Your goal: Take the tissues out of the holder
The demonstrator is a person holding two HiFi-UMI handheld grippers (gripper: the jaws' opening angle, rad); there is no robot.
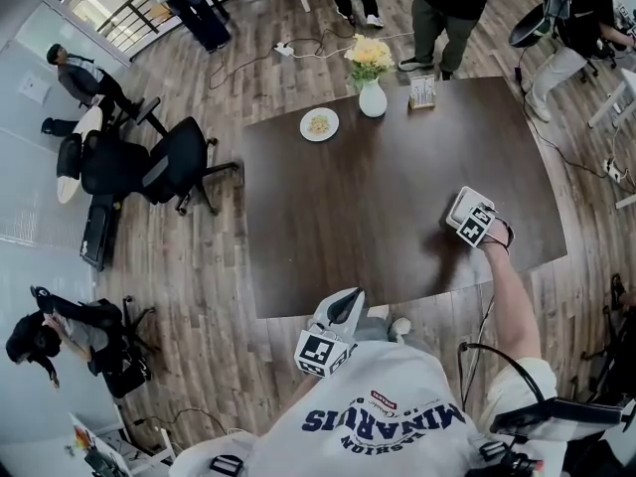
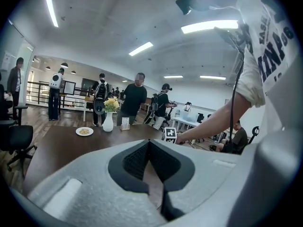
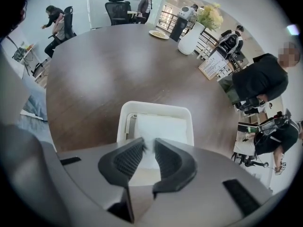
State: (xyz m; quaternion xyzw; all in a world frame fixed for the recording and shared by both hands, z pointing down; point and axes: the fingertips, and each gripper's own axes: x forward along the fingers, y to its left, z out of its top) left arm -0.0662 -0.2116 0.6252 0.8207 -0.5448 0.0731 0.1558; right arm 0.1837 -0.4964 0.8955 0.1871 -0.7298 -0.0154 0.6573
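Note:
A white tissue holder (image 3: 156, 109) with a stack of white tissues (image 3: 163, 126) lies on the dark brown table (image 1: 378, 197) near its right front corner. My right gripper (image 3: 148, 148) hangs straight over it. Its jaws stand a little apart, with the top tissue showing white between the tips. In the head view the right gripper (image 1: 467, 215) covers most of the holder (image 1: 458, 200). My left gripper (image 1: 343, 306) is held off the table's near edge, close to my chest. Its jaw tips (image 2: 149, 142) meet with nothing in them.
At the table's far side stand a white vase of yellow flowers (image 1: 372, 95), a small plate of food (image 1: 319, 124) and a card stand (image 1: 422, 91). A black office chair (image 1: 159, 162) is left of the table. People stand beyond the far edge.

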